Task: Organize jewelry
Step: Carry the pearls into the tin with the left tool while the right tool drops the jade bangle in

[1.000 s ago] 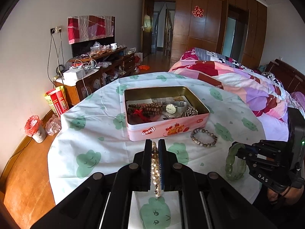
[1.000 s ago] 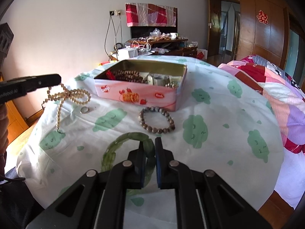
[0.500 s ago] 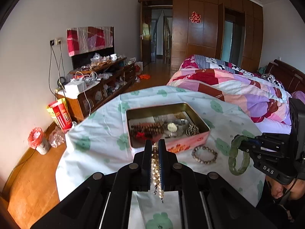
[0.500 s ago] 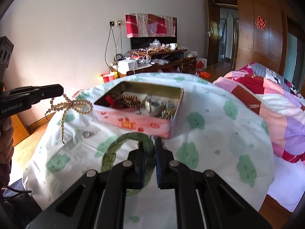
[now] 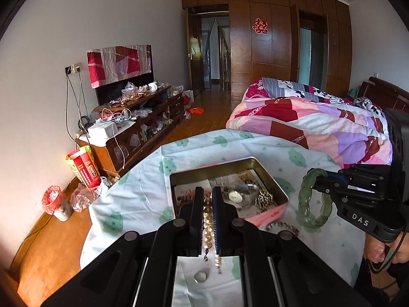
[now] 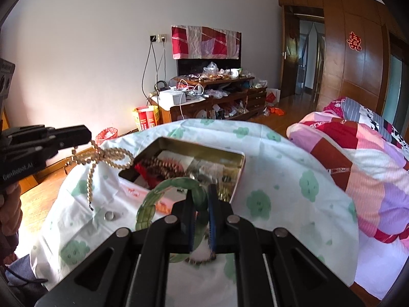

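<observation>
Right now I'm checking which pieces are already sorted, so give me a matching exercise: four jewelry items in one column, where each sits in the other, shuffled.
Items:
1. pearl necklace
2. green bangle
3. wristwatch
4. silver ring

Places:
A. lying inside the tin box
B. clamped in the right gripper
C. loose on the tablecloth
D. clamped in the left gripper

Pairs: 1-D, 2-B, 3-A, 4-C
</observation>
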Available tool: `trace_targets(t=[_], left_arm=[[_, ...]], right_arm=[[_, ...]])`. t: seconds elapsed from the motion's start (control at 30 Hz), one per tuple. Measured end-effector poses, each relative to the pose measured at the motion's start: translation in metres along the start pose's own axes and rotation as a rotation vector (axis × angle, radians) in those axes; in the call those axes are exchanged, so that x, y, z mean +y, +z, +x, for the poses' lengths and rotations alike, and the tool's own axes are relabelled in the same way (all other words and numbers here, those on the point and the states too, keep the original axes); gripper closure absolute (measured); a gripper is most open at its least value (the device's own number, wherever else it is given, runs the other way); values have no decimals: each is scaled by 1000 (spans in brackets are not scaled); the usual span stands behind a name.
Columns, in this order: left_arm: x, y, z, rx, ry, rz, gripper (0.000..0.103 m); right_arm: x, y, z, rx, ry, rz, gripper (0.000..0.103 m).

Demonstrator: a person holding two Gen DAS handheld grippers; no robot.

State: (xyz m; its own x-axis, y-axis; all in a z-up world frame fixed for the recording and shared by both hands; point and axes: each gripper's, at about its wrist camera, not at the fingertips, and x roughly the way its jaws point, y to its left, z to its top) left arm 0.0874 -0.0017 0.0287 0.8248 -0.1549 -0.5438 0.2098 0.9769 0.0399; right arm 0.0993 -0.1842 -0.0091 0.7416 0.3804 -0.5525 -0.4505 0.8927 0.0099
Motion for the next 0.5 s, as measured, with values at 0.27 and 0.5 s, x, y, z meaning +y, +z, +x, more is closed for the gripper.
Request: trace_targets(t=[0.27,0.5], left_arm=[[3,21,18,-13,34,22,98],[4,32,34,-12,57,27,98]], right_arm=[[-3,23,12,-16,-21,-19,92],[-5,32,29,-6,-39,-26,92]])
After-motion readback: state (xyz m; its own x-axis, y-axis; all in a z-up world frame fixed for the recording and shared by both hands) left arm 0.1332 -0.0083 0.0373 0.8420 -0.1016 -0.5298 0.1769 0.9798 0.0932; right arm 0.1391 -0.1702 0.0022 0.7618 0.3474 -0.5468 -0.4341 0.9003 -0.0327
